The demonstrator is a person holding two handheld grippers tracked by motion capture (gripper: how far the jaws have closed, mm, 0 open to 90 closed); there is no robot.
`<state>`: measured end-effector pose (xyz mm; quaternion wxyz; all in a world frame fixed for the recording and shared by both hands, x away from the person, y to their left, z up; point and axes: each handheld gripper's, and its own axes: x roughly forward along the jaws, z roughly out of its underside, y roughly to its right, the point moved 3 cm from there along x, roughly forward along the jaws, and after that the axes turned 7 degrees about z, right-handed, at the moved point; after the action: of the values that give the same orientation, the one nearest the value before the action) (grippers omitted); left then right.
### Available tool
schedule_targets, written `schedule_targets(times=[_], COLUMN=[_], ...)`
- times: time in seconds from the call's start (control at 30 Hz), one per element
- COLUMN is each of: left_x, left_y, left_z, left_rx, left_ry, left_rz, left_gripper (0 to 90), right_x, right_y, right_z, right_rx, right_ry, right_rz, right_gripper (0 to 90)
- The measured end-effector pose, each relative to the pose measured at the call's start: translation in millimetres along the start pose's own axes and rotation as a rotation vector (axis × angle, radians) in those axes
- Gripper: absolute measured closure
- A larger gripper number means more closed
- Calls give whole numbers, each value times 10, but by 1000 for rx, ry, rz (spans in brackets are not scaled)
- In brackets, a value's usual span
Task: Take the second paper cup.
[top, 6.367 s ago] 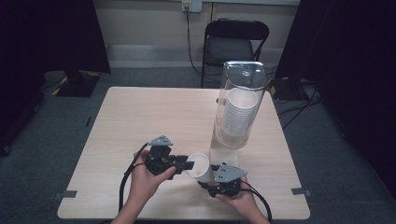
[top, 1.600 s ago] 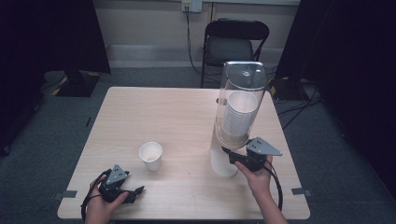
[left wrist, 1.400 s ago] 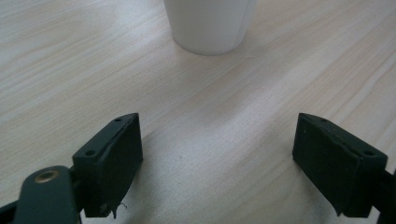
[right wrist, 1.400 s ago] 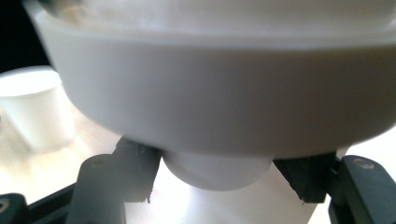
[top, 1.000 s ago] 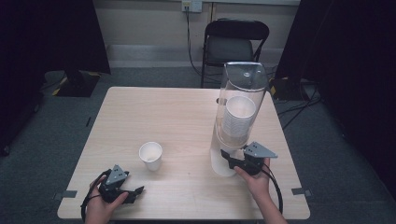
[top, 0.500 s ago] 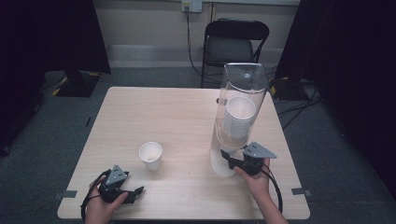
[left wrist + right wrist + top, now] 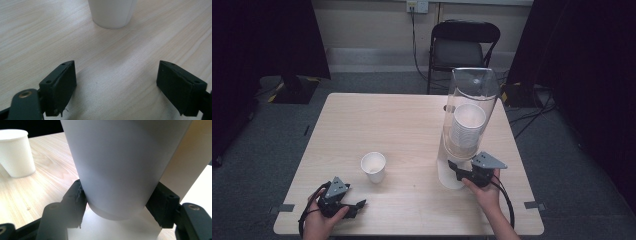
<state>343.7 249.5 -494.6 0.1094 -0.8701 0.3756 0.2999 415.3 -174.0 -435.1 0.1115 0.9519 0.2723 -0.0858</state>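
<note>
A clear tube dispenser (image 7: pixel 472 100) holds a stack of white paper cups (image 7: pixel 467 122) at the table's right. My right gripper (image 7: pixel 456 172) is shut on the lowest cup (image 7: pixel 450 175) under the tube. In the right gripper view both pads press the sides of this cup (image 7: pixel 117 167) just above its base. A single paper cup (image 7: pixel 373 166) stands upright left of centre, also seen as the cup (image 7: pixel 16 152) at the far left. My left gripper (image 7: pixel 359 204) rests near the front left edge, open, with its jaws wide apart and the cup's base (image 7: pixel 112 12) ahead of them.
The light wooden table (image 7: pixel 402 120) has bare surface at its back and left. A black folding chair (image 7: pixel 464 47) stands behind the far edge. Cables trail from both grippers over the front edge. Dark curtains flank the room.
Since the earliest frame the single cup left both grippers and stands on the table; my left hand drew back to the front left, my right went under the dispenser. The last second shows no movement.
</note>
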Motion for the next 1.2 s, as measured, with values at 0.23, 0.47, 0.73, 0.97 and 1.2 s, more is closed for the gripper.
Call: schedule_targets(times=[0.23,0.47,0.73,0.97,1.2], left_x=[0,-15,-5,-10,-19], left_y=[0,-5,0,-2,-8], left_z=[0,7,3,6,12], left_rx=[0,13,1,8,14], left_ry=[0,-8,-1,-7,-10], left_rz=[0,2,2,2,3], left_gripper=[157,161,155,156,155], right_x=[10,-2,-106,-177,-300], right_y=[8,-1,168,176,198], right_z=[15,300,418,446,461], right_rx=[-15,-102,-125,-125,-147], right_ry=[-14,-155,-286,-281,-292], right_rz=[7,11,-9,-16,-11], right_gripper=[371,377,372,370,370])
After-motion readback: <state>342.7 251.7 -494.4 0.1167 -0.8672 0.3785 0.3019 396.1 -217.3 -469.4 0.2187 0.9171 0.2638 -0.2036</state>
